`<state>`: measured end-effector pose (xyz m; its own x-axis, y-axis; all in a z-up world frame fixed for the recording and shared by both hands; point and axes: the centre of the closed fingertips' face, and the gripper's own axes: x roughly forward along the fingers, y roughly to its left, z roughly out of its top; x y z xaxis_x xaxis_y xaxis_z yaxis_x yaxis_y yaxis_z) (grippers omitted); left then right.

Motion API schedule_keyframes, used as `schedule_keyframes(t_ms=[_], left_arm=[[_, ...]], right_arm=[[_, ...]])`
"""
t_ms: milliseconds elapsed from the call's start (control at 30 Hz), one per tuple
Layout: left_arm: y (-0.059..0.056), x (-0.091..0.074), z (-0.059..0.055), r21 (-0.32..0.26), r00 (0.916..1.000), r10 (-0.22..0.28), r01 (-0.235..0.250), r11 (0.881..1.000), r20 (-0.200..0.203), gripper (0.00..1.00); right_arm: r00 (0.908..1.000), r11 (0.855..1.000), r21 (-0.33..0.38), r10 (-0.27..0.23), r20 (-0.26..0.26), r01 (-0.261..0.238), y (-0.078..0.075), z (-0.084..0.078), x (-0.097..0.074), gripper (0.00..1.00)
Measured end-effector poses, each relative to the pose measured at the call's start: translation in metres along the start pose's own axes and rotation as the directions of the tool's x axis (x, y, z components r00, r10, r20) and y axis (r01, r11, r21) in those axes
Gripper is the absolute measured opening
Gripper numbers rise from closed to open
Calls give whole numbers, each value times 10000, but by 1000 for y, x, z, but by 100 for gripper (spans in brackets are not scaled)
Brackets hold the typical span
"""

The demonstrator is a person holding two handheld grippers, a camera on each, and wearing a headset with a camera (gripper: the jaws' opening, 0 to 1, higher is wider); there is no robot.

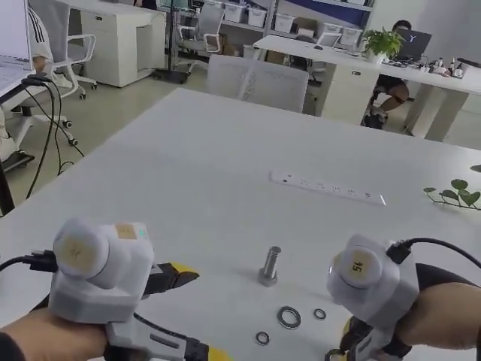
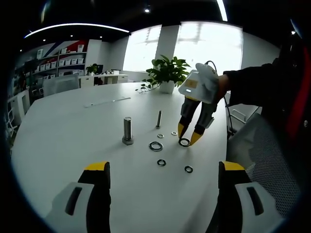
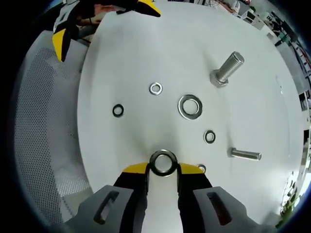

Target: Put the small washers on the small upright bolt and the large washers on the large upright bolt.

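Table: white top [image 1: 188,173]; all the hardware sits on it.
Large bolt: [image 1: 270,265] stands upright on its head. We take it as our reference.
Small bolt: [image 2: 159,119] upright in the left gripper view, just beyond the large bolt on the side toward the potted plant [image 2: 167,73].
Right gripper: [image 3: 163,170] its jaws have their yellow tips pressed against opposite edges of the held washer. It is low over the table, near the large bolt on our side of it.
Held washer: [image 3: 163,152] a large ring lying flat between those tips, apart from the large bolt.
Loose large washer: [image 3: 181,107] flat on the table between the large bolt and the right gripper, touching neither.
Small washers: [image 3: 155,88] one lies beside the loose large washer. Others [image 3: 118,110] [image 3: 209,136] are scattered on the near side of the large bolt, and none is on a bolt.
Left gripper: [image 2: 164,167] jaws wide apart and holding nothing. We see it facing the large bolt, with the washers in between.
Power strip: [image 1: 328,187] lies flat, well beyond the large bolt.
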<state>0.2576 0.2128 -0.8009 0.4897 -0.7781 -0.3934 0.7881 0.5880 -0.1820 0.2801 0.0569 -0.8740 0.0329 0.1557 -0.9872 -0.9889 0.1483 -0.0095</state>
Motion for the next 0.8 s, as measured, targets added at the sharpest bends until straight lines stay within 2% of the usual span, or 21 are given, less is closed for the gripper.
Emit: schedule_keyframes(t_ms=[433,800], left_arm=[[7,-4,9,123,9983,456,-461,9989,375,92],[14,-5,12,215,9952,798,-811,9965,572,92]], right_arm=[[9999,9999,-68,-126,1,126,-2,2,-8,23],[9978,9982,-173,-565,341,571,-14,14,-35,23]])
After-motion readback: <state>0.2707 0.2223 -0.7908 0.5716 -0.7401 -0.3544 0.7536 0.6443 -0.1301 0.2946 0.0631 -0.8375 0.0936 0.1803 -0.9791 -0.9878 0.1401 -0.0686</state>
